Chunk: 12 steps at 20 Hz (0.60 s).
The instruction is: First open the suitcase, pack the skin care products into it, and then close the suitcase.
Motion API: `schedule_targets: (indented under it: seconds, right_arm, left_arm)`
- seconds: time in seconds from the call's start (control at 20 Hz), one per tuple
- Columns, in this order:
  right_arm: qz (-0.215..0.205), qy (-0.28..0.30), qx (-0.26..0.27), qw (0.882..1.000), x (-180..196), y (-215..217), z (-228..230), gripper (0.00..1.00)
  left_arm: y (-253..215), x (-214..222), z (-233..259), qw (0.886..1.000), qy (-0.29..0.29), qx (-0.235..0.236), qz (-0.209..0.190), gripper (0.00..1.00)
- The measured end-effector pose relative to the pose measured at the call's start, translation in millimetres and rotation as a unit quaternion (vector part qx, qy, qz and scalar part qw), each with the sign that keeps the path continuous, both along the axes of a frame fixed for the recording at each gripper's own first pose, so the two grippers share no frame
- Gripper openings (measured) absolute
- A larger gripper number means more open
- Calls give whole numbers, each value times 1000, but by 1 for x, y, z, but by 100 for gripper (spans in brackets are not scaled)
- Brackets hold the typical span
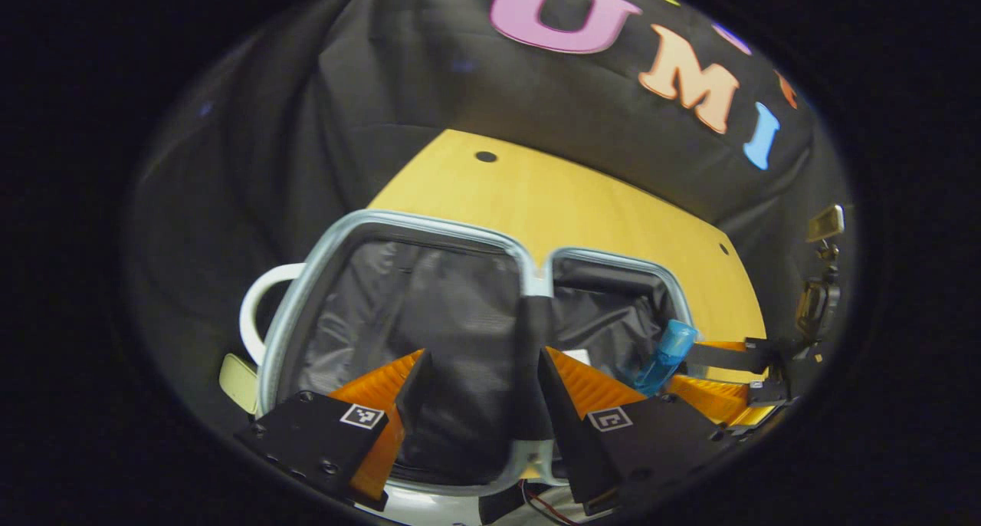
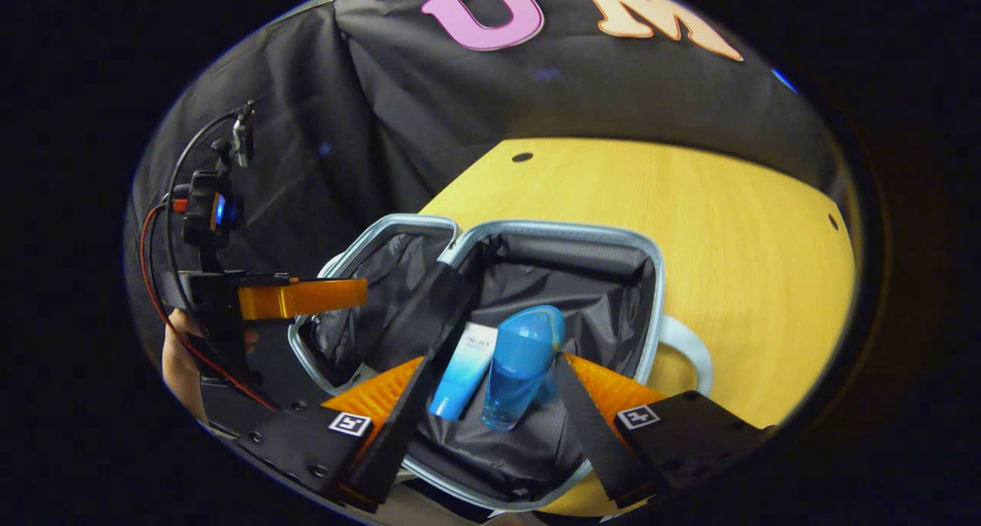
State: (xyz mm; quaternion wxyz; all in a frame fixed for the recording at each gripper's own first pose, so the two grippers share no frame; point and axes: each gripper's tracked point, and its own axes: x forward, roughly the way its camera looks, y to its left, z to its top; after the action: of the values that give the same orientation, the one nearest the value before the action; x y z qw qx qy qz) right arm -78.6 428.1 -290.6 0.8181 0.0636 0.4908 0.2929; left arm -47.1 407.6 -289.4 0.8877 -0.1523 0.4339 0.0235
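I held the left claw [image 1: 479,392] open and empty over the left half of the open suitcase [image 1: 429,227], which lay flat on the wooden worktop [image 1: 582,204]; that half showed bare black lining. In the right gripper view, the right half held a white-and-blue tube [image 2: 462,373] and a blue bottle [image 2: 521,369], lying touching side by side. Both had their long axes running roughly from the suitcase's far wall toward my near rim, leaning slightly left at the near end. The bottle's rounded end pointed away from me, its flat end toward me. The right claw [image 2: 490,411] stood open around the bottle; I could not tell whether either finger touched it, and I judged nothing to be gripped.

Risks as I judged them: withdrawing the right claw could catch the bottle and roll it against the tube or the rim. Closing a half onto a product riding high could jam the shell. The centre strap [image 1: 533,334] could snag a finger.
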Motion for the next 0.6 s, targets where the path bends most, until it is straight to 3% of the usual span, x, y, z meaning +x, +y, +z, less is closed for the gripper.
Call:
schedule_targets:
  seconds: [0.25, 0.3, 0.35, 0.45, 0.5, 0.6]
  right_arm:
    - [-23, -31, 6, 999, 15, 3, 17, 98]
    - [-27, -36, 7, 999, 16, 2, 20, 98]
    - [-30, -39, 8, 999, 18, 2, 23, 98]
    - [-35, -44, 6, 998, 20, 2, 25, 98]
    - [-37, -47, 5, 998, 21, 1, 25, 98]
    - [-41, -51, 1, 998, 23, -2, 26, 98]
  left_arm:
    - [94, -7, -7, 997, 2, 38, 73, 81]
    - [113, -8, -9, 995, 3, 45, 88, 85]
    - [131, -10, -9, 993, 5, 50, 103, 81]
    - [162, -14, -14, 989, 9, 58, 133, 85]
    - [179, -18, -16, 987, 13, 61, 146, 81]
    - [206, -21, -24, 984, 21, 68, 164, 81]
